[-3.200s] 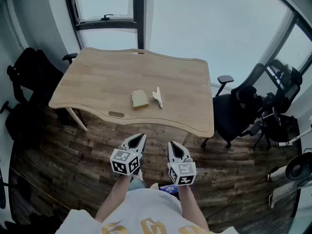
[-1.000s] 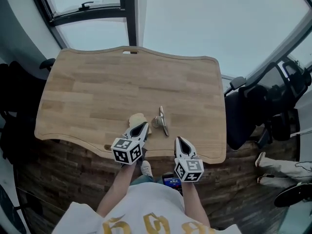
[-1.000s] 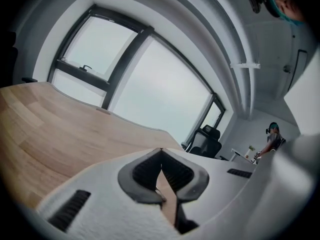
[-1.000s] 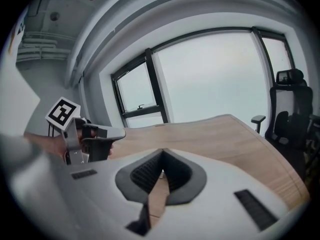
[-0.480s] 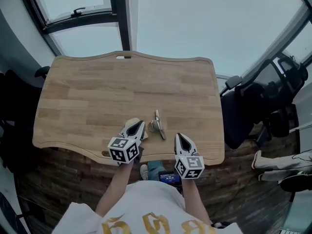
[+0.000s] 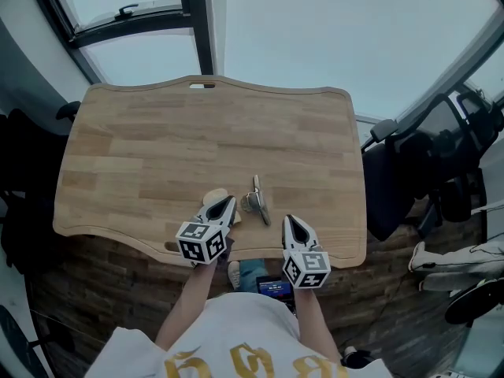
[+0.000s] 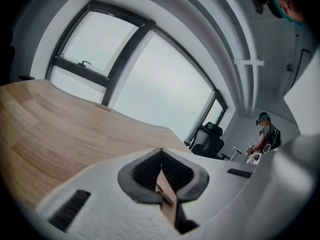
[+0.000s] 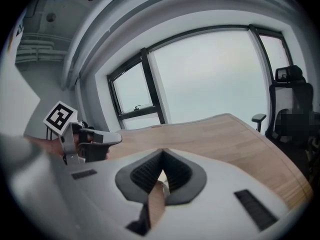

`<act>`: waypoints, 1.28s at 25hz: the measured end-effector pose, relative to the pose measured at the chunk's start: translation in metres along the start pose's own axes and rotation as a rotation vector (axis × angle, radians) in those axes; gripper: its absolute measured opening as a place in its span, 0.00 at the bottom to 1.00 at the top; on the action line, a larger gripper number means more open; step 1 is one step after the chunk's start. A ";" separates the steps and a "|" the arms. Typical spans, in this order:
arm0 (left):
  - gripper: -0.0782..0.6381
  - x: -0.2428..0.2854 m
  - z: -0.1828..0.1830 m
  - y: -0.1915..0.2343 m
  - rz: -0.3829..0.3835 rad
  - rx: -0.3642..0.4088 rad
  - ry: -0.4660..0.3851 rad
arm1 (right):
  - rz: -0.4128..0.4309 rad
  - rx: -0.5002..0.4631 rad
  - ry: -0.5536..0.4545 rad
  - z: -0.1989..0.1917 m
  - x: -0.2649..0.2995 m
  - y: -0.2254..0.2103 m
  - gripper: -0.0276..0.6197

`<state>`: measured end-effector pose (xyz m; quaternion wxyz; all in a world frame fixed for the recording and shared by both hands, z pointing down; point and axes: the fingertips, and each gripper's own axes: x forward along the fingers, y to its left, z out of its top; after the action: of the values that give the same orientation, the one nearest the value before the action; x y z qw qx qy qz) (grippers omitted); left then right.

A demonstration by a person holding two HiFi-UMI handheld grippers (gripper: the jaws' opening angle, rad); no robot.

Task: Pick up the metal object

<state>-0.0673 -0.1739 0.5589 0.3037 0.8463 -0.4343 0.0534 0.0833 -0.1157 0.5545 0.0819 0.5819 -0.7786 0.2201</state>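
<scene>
The metal object (image 6: 256, 201), a small silvery clamp-like piece, lies on the wooden table (image 6: 157, 148) near its front edge. A pale yellow block (image 6: 213, 198) lies just left of it, partly hidden behind my left gripper (image 6: 230, 201). That gripper is shut and holds nothing, its tip a little left of the metal object. My right gripper (image 6: 288, 220) hovers over the front edge, to the right of and nearer than the object, jaws together and empty. The left gripper view shows shut jaws (image 7: 161, 151) and bare tabletop. The right gripper view shows its own closed tips (image 8: 162, 151) and the left gripper (image 8: 90, 139) beside it.
Black office chairs (image 6: 402, 179) stand at the table's right, and another dark chair (image 6: 24, 172) at its left. Windows (image 6: 142, 22) run behind the far edge. A person (image 7: 265, 134) stands far off in the left gripper view. Wood floor (image 6: 118, 290) lies below the front edge.
Over three seconds both grippers came forward from above the floor to the table's front edge, beside the metal object. In the last half second they barely moved.
</scene>
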 end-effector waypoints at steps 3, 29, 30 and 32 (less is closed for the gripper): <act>0.14 0.004 -0.006 0.002 0.001 -0.014 0.019 | 0.003 0.004 0.005 0.000 0.004 -0.002 0.06; 0.24 0.076 -0.083 0.031 -0.017 -0.169 0.358 | 0.030 0.036 0.145 -0.024 0.058 -0.036 0.06; 0.26 0.078 -0.086 0.032 -0.016 -0.177 0.370 | 0.028 0.037 0.150 -0.025 0.059 -0.037 0.06; 0.30 0.084 -0.093 0.032 -0.018 -0.192 0.396 | 0.028 0.041 0.160 -0.027 0.061 -0.041 0.06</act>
<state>-0.0242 -0.1947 0.6784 0.4627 0.7904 -0.3615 0.1744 0.0993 -0.1665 0.6117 0.1285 0.5531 -0.7729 0.2831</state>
